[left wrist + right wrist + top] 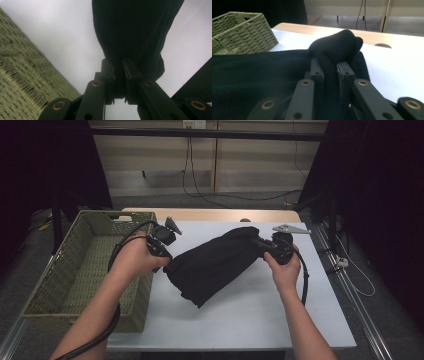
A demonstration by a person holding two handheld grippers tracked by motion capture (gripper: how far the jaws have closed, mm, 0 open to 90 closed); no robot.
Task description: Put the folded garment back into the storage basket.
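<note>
Sitting at the far left of the white worktop (pixel 250 315), a green wicker basket (pixel 85 265) stands just beside the left tool (pixel 167 260), which is clamped on one end of a black cloth (pixel 215 265). That cloth stretches above the worktop to the right tool (pixel 260 242), clamped on its other end.

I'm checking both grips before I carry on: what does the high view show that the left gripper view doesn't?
High view alone: both hands, the right tool clamped on the far end of the black cloth, and the whole woven basket left of the table. Left gripper view alone: the left tool close up, jaws pinching a fold of cloth. Shared: the cloth, the white tabletop and part of the basket.
</note>
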